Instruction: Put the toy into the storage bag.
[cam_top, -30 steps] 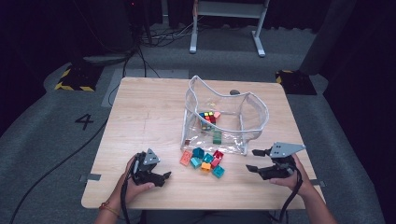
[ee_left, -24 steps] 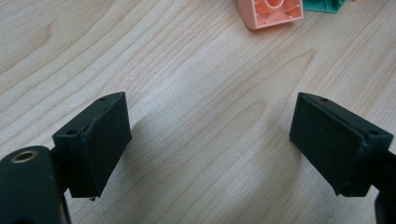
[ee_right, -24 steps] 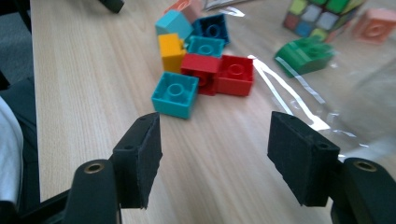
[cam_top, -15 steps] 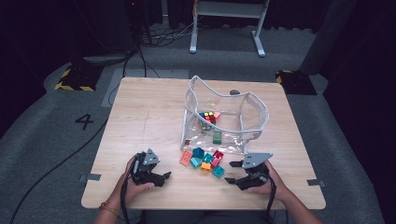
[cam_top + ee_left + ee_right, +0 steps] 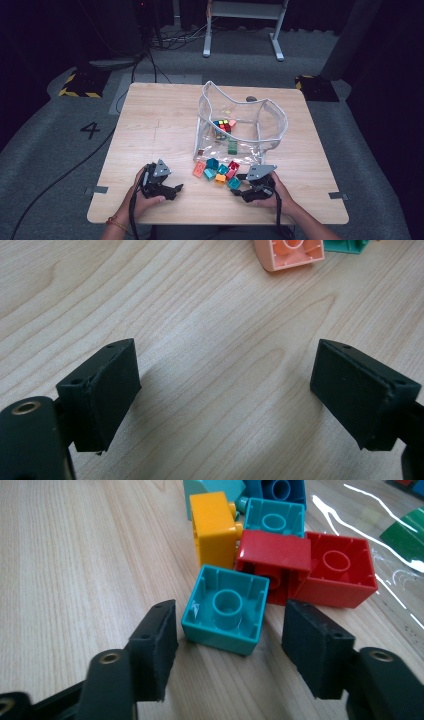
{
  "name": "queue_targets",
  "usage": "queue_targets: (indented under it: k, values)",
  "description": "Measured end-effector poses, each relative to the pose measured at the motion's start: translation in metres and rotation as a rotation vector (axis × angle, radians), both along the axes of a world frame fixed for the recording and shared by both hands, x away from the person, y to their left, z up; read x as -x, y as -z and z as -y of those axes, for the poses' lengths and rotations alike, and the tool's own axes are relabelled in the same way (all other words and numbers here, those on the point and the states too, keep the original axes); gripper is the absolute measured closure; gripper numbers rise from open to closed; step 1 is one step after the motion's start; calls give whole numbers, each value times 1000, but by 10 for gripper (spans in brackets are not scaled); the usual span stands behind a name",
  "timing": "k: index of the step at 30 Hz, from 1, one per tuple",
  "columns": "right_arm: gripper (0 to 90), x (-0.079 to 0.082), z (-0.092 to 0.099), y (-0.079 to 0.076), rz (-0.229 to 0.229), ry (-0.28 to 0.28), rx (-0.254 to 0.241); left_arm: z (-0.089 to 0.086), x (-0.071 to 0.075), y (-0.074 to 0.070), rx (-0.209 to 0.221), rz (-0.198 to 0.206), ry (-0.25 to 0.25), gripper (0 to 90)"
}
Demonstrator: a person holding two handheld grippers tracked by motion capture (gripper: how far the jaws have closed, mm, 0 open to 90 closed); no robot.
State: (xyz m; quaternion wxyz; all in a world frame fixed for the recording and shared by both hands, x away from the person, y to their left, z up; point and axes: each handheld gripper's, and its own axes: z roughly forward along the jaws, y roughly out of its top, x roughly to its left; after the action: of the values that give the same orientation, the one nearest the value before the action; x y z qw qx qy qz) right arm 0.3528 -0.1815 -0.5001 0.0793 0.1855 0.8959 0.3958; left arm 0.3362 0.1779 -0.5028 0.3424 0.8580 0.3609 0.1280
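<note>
Teal square plastic brick [image 5: 224,609], lying hollow side up on the pale wooden desk [image 5: 165,125], sits between the jaws of the right tool [image 5: 227,647]. Those jaws have just been closing in on it, yet a gap shows on each side and neither pad touches it, so the tool is half open and grips nothing. From the high view, the right tool [image 5: 239,189] is at the near edge of the brick cluster, with the same teal brick [image 5: 233,182] at its tip.

Just beyond the teal brick lie a red square brick [image 5: 274,565] tipped on its side and a second red hollow brick [image 5: 340,570], the two touching. A yellow brick [image 5: 215,527] stands just past the teal one, near its far left corner. Further beyond is a clear plastic pouch [image 5: 270,120] with more coloured bricks inside.

The left tool [image 5: 225,395] is well apart from the teal brick, toward the desk's other near corner, its jaws spread wide over bare wood and holding nothing. A peach-coloured brick [image 5: 290,252] lies ahead of it, apart from both jaws.
</note>
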Motion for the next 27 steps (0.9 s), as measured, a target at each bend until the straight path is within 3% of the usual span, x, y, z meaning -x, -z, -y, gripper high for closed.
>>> queue_targets:
  k: [5,10,19,27]
  values:
    - [499,1,0,1,22,1,-11,0,0,0,-1,1,0,127]
    - [580,3,4,1,14,-1,-12,0,0,0,-5,1,5,127]
    - [591,5,14,-1,24,8,3,0,0,0,-5,1,6,127]
    - [591,3,44,-7,27,71,1,-1,1,0,-2,-5,9,127]
